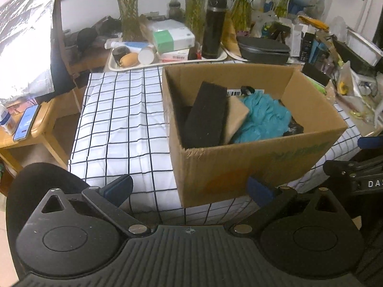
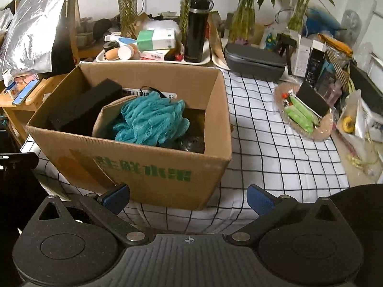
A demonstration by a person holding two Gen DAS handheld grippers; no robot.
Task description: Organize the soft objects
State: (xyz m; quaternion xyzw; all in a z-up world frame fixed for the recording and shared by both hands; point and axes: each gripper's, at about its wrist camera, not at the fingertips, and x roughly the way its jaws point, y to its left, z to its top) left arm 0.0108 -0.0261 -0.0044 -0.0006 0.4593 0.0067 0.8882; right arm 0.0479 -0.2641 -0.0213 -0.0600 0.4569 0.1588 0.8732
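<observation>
An open cardboard box (image 1: 251, 162) (image 2: 143, 169) stands on a white checked cloth. Inside it lie a black foam block (image 1: 207, 116) (image 2: 83, 105), a tan foam piece (image 1: 235, 117) (image 2: 103, 119) and a teal mesh bath pouf (image 1: 263, 119) (image 2: 150, 119). To the box's right, a woven plate (image 2: 320, 134) holds green sponges (image 2: 299, 114) and a black foam piece (image 2: 313, 99). My left gripper (image 1: 189, 191) is open and empty, just in front of the box. My right gripper (image 2: 188, 198) is open and empty, in front of the box's near right corner.
A white tray (image 1: 115, 68) with a black flask (image 1: 213, 27), tissue box and bottles stands behind the box. A dark case (image 2: 253, 59) lies at the back. Boxes and bags crowd the right edge. A wooden side table (image 1: 31, 129) with a phone stands left.
</observation>
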